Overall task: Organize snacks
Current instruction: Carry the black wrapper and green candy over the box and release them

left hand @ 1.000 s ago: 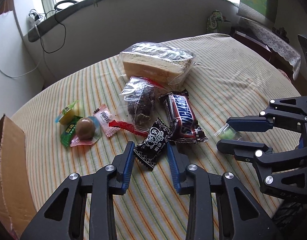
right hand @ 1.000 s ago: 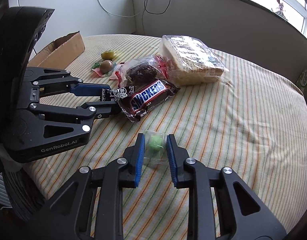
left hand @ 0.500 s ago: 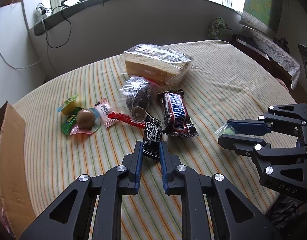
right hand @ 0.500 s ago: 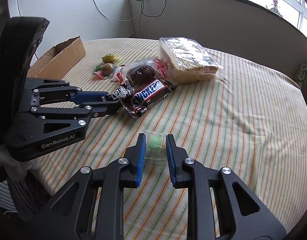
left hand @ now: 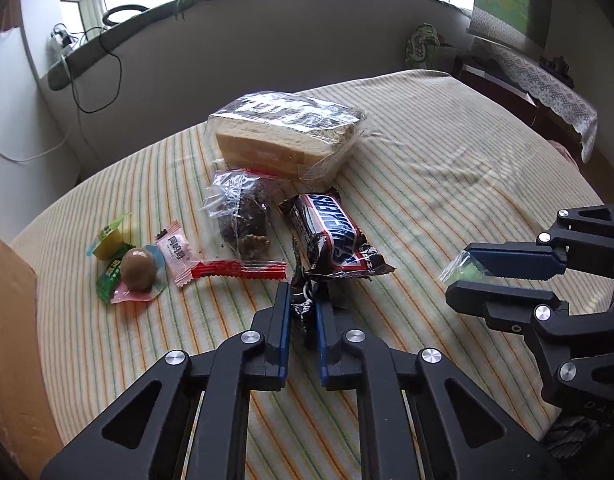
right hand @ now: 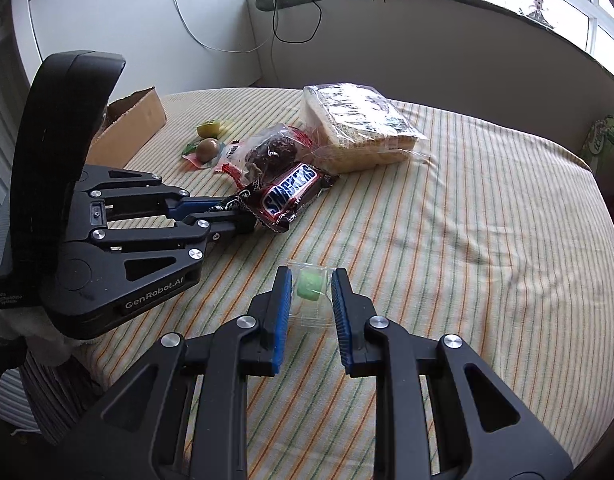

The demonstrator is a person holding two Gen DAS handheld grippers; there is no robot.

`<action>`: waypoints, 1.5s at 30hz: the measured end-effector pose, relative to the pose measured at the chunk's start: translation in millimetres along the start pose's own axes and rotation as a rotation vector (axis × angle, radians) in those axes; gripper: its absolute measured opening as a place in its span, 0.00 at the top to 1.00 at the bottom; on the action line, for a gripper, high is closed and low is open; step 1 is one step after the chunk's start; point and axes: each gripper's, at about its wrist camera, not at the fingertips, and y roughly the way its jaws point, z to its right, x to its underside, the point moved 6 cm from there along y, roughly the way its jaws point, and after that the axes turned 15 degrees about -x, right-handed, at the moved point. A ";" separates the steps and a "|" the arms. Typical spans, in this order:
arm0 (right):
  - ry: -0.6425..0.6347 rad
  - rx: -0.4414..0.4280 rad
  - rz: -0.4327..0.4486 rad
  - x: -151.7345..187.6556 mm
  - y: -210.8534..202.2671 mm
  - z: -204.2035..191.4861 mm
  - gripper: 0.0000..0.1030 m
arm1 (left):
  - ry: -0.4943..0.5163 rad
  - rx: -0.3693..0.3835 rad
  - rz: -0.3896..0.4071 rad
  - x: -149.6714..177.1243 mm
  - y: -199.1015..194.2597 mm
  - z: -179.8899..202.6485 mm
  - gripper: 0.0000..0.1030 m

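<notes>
Striped yellow-green-orange tablecloth [left hand: 447, 168] over the round table, bearing every snack; brown corrugated cardboard box [right hand: 135, 120] at its far left edge, the likely destination as I judge it, its interior hidden from me. Largest snack: clear-wrapped block of pale sliced sponge cake [left hand: 285, 136], and touching its near side a clear bag holding a dark brown walnut cake [left hand: 243, 210]. Beside that, a brown Snickers bar in its glossy wrapper [left hand: 333, 232]. Further left, a loose cluster: pink-and-white wrapped sweet [left hand: 175, 254], red foil stick [left hand: 237, 270], brown round jelly in a pink cup [left hand: 137, 274], yellow jelly cup [left hand: 109, 236]. My left gripper [left hand: 303, 308] has its blue pads clamped on a small black-and-white patterned sachet [left hand: 301, 306], which lies just in front of the Snickers bar, apparently still at cloth level. My right gripper [right hand: 311, 300] is closed on a small clear packet with a green sweet [right hand: 310, 286], well apart from the pile. Progress, in my estimate: early; two items gripped, none visibly boxed, at least seven left on the cloth.
</notes>
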 end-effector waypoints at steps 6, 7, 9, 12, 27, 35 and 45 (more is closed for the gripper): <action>0.014 -0.008 0.012 -0.6 -1.7 -0.4 0.79 | -0.058 0.038 -0.013 6.5 -7.4 -6.2 0.91; 0.014 -0.009 0.015 -1.2 -3.0 -1.7 0.79 | -0.067 0.041 -0.011 7.0 -9.3 -6.9 0.91; 0.003 -0.008 0.020 -2.4 -7.5 -6.5 0.79 | -0.099 0.062 -0.004 7.8 -14.9 -10.5 0.91; -0.018 -0.008 0.030 -7.2 -13.9 -15.6 0.79 | -0.139 0.075 0.020 7.6 -27.0 -18.5 0.91; -0.149 -0.079 0.076 -54.6 -6.5 -97.4 0.79 | -0.349 0.019 0.126 24.0 -81.2 -103.5 0.91; -0.232 -0.150 0.073 -82.9 27.6 -155.7 0.79 | -0.442 -0.065 0.137 55.5 -96.6 -166.9 0.91; -0.307 -0.212 0.042 -109.4 76.1 -219.6 0.79 | -0.511 -0.130 0.129 95.0 -102.5 -213.2 0.91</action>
